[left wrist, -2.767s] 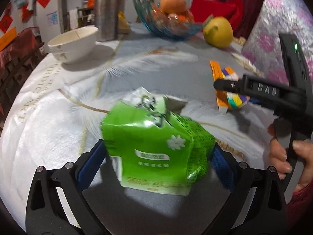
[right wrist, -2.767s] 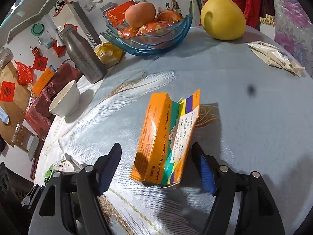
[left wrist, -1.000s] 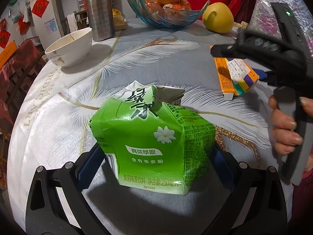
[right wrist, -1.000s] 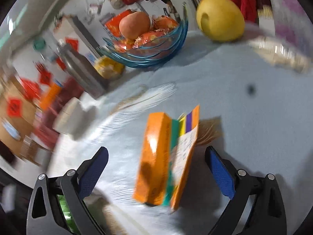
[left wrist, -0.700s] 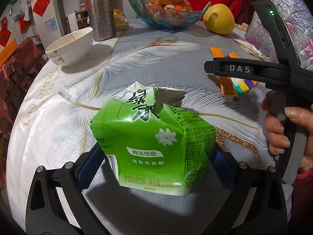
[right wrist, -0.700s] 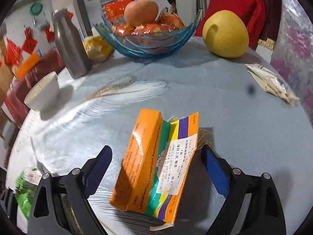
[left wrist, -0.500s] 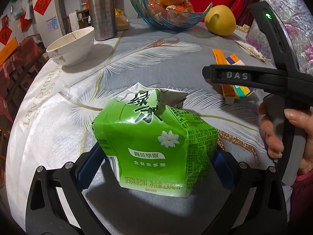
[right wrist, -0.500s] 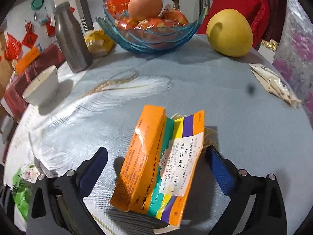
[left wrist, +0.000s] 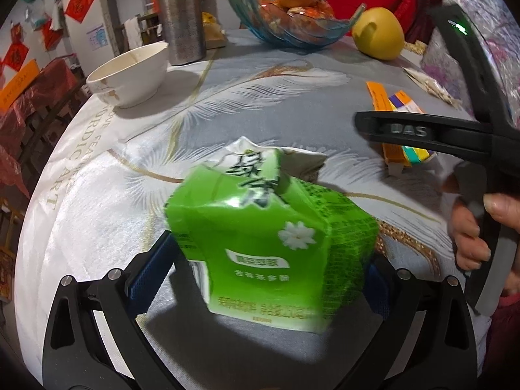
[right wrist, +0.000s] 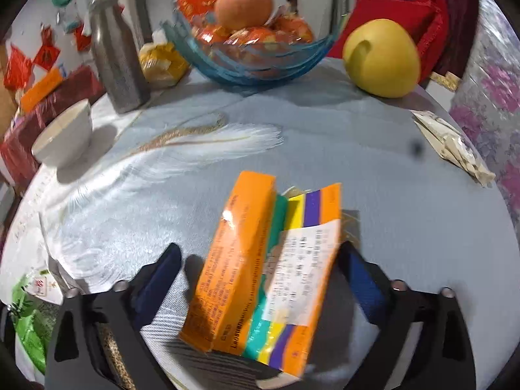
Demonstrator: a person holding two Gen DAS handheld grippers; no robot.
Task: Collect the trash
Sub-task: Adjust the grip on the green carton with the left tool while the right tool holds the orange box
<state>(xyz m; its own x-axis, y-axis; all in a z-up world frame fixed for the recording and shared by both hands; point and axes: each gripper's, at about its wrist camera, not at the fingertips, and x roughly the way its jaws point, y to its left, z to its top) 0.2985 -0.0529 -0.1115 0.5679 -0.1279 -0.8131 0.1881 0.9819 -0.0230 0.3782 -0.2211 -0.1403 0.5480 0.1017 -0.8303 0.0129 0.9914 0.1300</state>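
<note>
A crumpled green drink carton [left wrist: 269,243] stands on the tablecloth between the fingers of my left gripper [left wrist: 263,273]; the blue pads press its sides. The carton also shows at the lower left of the right wrist view [right wrist: 26,321]. An orange medicine box [right wrist: 266,269] with a white label lies between the fingers of my right gripper [right wrist: 263,269]. Its right pad is at the box edge and a gap remains at the left pad. The box also shows in the left wrist view [left wrist: 395,130], partly behind the right gripper [left wrist: 360,120].
A white bowl [left wrist: 130,68], a steel bottle [left wrist: 182,16], a blue glass fruit bowl [left wrist: 292,26] and a yellow pomelo [left wrist: 378,32] stand at the far side. A flat wrapper [right wrist: 451,143] lies at the right table edge. A flowered cushion [right wrist: 487,97] is beyond it.
My right gripper has moved forward around the orange box and its fingers have narrowed. The green carton has stayed between my left fingers, now blurred by slight motion.
</note>
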